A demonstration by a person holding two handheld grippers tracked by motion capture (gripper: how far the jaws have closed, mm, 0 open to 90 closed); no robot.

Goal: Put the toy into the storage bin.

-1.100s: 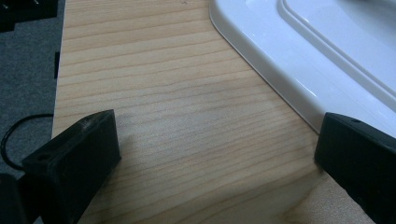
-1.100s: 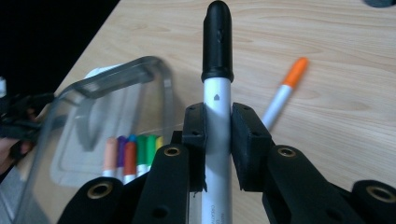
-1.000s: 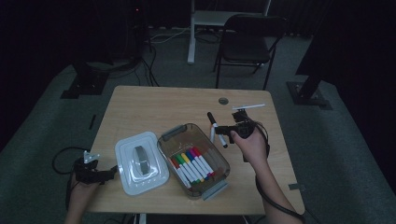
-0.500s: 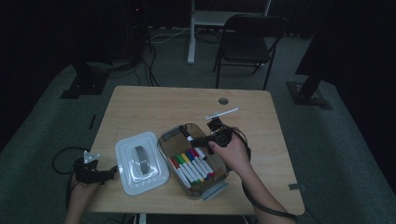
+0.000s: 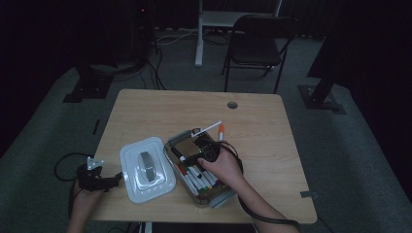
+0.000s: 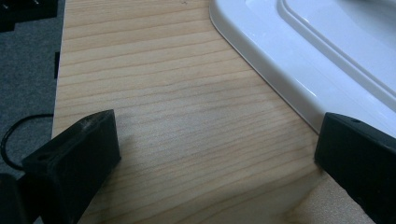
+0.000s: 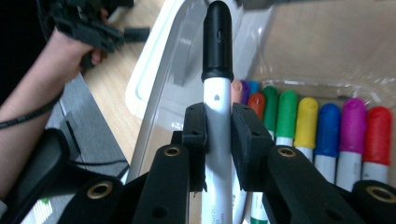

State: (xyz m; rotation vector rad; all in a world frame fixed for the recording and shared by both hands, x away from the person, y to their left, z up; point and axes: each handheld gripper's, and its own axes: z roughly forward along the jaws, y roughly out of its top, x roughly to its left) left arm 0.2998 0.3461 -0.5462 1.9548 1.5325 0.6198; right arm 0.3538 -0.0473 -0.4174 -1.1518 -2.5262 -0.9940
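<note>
My right gripper [image 7: 218,135] is shut on a white marker with a black cap [image 7: 217,42], which stands up between the pads. In the high view the right gripper [image 5: 190,156] holds this marker [image 5: 179,156] over the left part of a clear box [image 5: 186,144]. Several coloured markers [image 7: 306,121] lie side by side in the box. The white lid [image 5: 145,170] lies flat left of the box. My left gripper [image 5: 104,179] rests at the table's front left, open, its jaws [image 6: 217,154] wide apart over bare wood beside the lid's edge [image 6: 289,74].
An orange-capped marker [image 5: 221,130] and a thin white stick [image 5: 208,128] lie on the table just behind the box. A round cable hole [image 5: 232,105] sits near the far edge. A chair [image 5: 257,39] and stand legs are beyond the table.
My right gripper has carried the black-capped marker leftward and slightly down, from the table's right half to above the box. The left gripper has stayed put.
</note>
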